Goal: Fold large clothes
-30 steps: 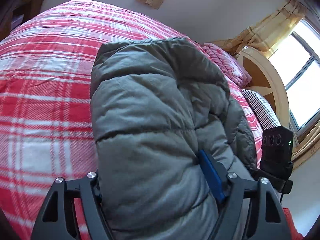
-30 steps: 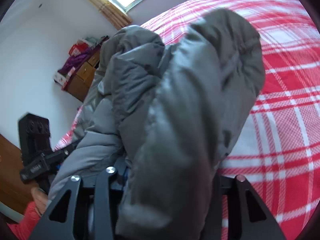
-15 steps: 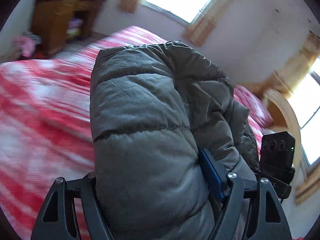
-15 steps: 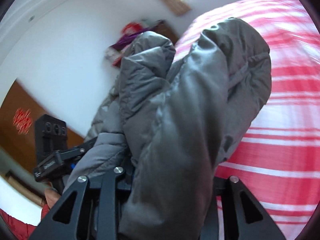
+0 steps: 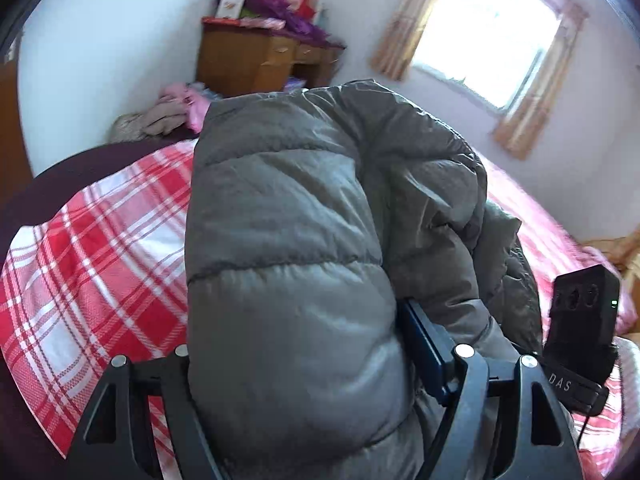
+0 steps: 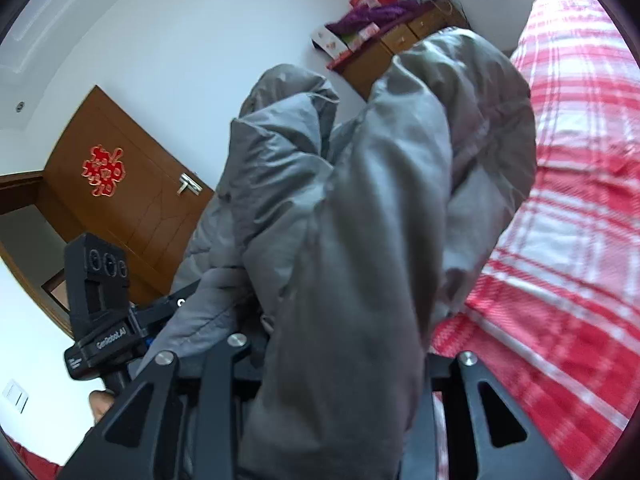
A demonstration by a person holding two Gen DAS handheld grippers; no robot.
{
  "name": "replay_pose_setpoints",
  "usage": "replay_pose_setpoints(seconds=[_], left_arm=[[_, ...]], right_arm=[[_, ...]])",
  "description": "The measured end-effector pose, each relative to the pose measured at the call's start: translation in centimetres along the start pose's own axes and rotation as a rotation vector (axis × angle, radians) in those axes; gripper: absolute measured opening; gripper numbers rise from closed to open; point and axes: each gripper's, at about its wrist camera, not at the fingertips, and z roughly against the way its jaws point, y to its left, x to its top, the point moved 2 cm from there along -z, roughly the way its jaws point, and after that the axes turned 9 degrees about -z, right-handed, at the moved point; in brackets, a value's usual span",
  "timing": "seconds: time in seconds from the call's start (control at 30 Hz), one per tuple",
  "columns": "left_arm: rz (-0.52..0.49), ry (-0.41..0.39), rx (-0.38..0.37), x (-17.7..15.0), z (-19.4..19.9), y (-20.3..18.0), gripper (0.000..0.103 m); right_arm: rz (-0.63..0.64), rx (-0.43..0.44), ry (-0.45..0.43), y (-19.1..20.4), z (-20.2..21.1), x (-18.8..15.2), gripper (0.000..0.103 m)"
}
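Observation:
A grey puffer jacket (image 5: 288,280) is bunched up and held above the bed with its red plaid cover (image 5: 100,260). My left gripper (image 5: 300,344) is shut on a thick fold of it, the blue pad (image 5: 420,344) pressing into its right side. In the right wrist view the same jacket (image 6: 360,220) bulges up between the fingers of my right gripper (image 6: 336,360), which is shut on it. Both grippers' fingertips are buried in the fabric. Each gripper's black body shows in the other's view, the right one (image 5: 580,320) and the left one (image 6: 100,300).
A wooden dresser (image 5: 260,60) piled with bags stands by the wall, with a heap of clothes (image 5: 168,116) beside the bed's end. A curtained window (image 5: 492,32) is to the right. A brown door (image 6: 128,192) and a person's hand (image 6: 100,404) show on the left.
Both grippers have swung sideways with the jacket still in their grip. The background has shifted from the bed toward the dresser, wall and door. The jacket's shape is nearly the same.

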Motion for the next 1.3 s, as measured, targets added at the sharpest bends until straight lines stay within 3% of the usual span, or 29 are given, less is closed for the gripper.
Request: replay_pose_setpoints(seconds=[0.2, 0.3, 0.37, 0.5, 0.67, 0.73, 0.77, 0.8, 0.83, 0.9, 1.0, 1.13, 1.23, 1.3], left_arm=[[-0.033, 0.016, 0.092, 0.1, -3.2, 0.3, 0.077], [-0.004, 0.025, 0.138, -0.5, -4.3, 1.8, 0.086], [-0.005, 0.022, 0.153, -0.7, -4.7, 1.9, 0.088], [-0.002, 0.021, 0.153, -1.3, -3.6, 2.9, 0.09], [-0.01, 0.006, 0.171, -1.4, -3.6, 2.7, 0.09], [-0.012, -0.005, 0.183, -1.5, -3.4, 2.4, 0.09], [-0.018, -0.014, 0.195, -1.5, -3.3, 2.2, 0.09], [-0.026, -0.02, 0.206, -1.6, -3.2, 2.0, 0.09], [-0.039, -0.027, 0.22, -1.6, -3.2, 1.8, 0.09], [-0.073, -0.034, 0.245, -1.7, -3.1, 1.1, 0.09], [-0.101, -0.033, 0.267, -1.6, -3.3, 0.7, 0.091], [-0.102, -0.025, 0.262, -1.5, -3.6, 1.2, 0.091], [-0.096, -0.013, 0.247, -1.4, -3.9, 1.6, 0.092], [-0.107, 0.001, 0.247, -1.2, -4.3, 1.5, 0.094]], right_arm=[[-0.058, -0.077, 0.041, -3.9, -2.8, 0.1, 0.036], [-0.107, -0.085, 0.029, -4.6, -3.6, 0.2, 0.042], [-0.123, -0.095, 0.015, -5.2, -3.1, 0.0, 0.045], [-0.113, -0.177, 0.026, -3.9, -2.6, -0.2, 0.062], [-0.08, -0.274, -0.039, -2.4, 3.2, 1.2, 0.064], [-0.065, -0.309, -0.056, -1.6, 5.2, 1.9, 0.063], [-0.064, -0.315, -0.063, -1.0, 5.8, 2.1, 0.057], [-0.066, -0.332, -0.07, -0.2, 6.4, 2.4, 0.044], [-0.074, -0.359, -0.078, 0.1, 7.2, 2.5, 0.04], [-0.081, -0.37, -0.096, 0.2, 8.3, 2.6, 0.036], [-0.016, -0.317, -0.097, 2.2, 6.4, 2.4, 0.035], [0.052, -0.545, -0.104, 3.6, 1.5, 2.2, 0.035], [0.026, -0.63, -0.093, 1.4, -0.6, 1.6, 0.034], [-0.004, -0.637, -0.093, -0.6, -1.0, 1.1, 0.034]])
